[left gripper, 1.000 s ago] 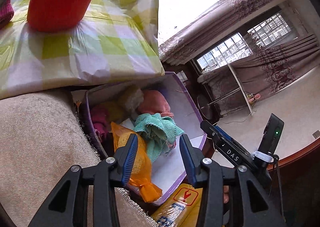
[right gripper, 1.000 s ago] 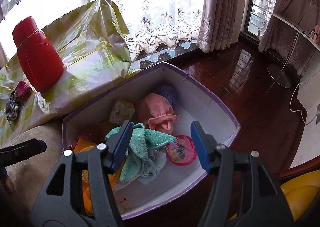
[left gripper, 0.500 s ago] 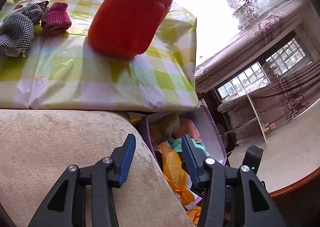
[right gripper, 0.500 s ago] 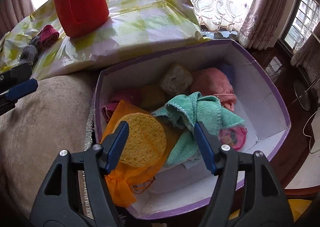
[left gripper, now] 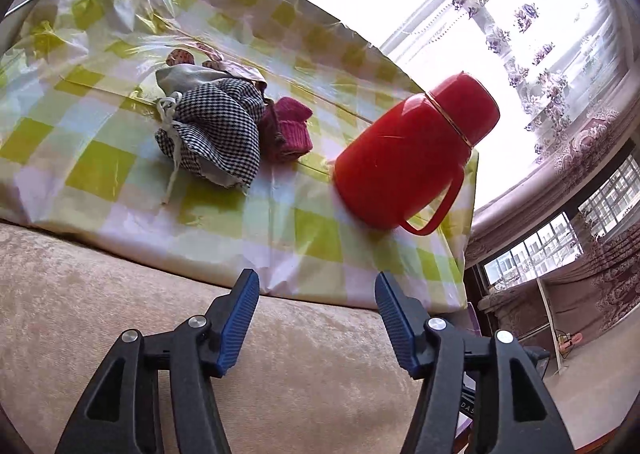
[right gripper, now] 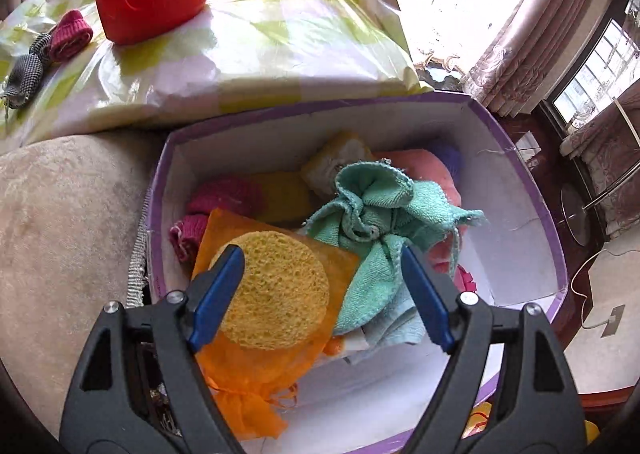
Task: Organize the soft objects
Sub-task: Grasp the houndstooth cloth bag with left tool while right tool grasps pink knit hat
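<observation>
A checked drawstring pouch [left gripper: 210,138] and a rolled magenta knit piece [left gripper: 289,128] lie side by side on the green-checked plastic cover [left gripper: 100,170]. My left gripper [left gripper: 316,318] hovers over the beige cushion [left gripper: 120,318] short of them, its jaws opening with nothing between them. My right gripper [right gripper: 320,290] hangs over the purple-rimmed box [right gripper: 532,190], its jaws opening. Under it lie a round yellow sponge [right gripper: 276,290] on an orange mesh bag [right gripper: 256,378] and a teal towel [right gripper: 376,214]; the pads press on nothing. The pouch [right gripper: 24,74] and knit piece [right gripper: 70,34] also show in the right wrist view.
A red thermos jug [left gripper: 412,158] stands on the cover just right of the knit piece. The box also holds a pink cloth [right gripper: 424,166], a magenta knit item [right gripper: 224,198] and a beige sponge [right gripper: 340,162]. Dark wooden floor [right gripper: 568,190] and curtains [right gripper: 516,38] lie beyond.
The left gripper swung away from the box to face the cover with the pouch and knit piece, and its jaws widened. The right gripper dropped closer over the box and opened wider.
</observation>
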{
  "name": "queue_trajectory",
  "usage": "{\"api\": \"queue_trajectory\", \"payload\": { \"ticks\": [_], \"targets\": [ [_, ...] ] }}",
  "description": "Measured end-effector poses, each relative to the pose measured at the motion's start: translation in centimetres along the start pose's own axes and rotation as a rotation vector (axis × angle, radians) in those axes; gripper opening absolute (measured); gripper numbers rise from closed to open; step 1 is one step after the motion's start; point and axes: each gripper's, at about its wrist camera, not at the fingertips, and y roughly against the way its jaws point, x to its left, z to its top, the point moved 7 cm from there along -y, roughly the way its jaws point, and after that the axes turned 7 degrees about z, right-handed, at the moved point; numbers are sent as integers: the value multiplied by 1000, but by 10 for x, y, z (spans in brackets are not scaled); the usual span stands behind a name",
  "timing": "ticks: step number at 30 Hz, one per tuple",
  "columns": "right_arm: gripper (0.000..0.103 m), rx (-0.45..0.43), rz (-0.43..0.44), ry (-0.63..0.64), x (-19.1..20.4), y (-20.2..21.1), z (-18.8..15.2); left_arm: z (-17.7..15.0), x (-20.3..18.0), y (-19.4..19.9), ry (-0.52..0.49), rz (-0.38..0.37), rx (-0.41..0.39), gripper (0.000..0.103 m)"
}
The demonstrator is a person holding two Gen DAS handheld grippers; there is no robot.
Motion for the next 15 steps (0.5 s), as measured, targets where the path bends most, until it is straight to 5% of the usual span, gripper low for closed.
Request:
{"api": "queue_trajectory", "payload": {
  "ticks": [7, 15],
  "targets": [
    [83, -77, 36, 54, 34, 35, 33, 35, 37, 2, 62, 50, -68, 69],
    [83, -164, 201, 169, 120, 51, 77, 89, 50, -26, 57, 136, -108, 78]
  ]
}}
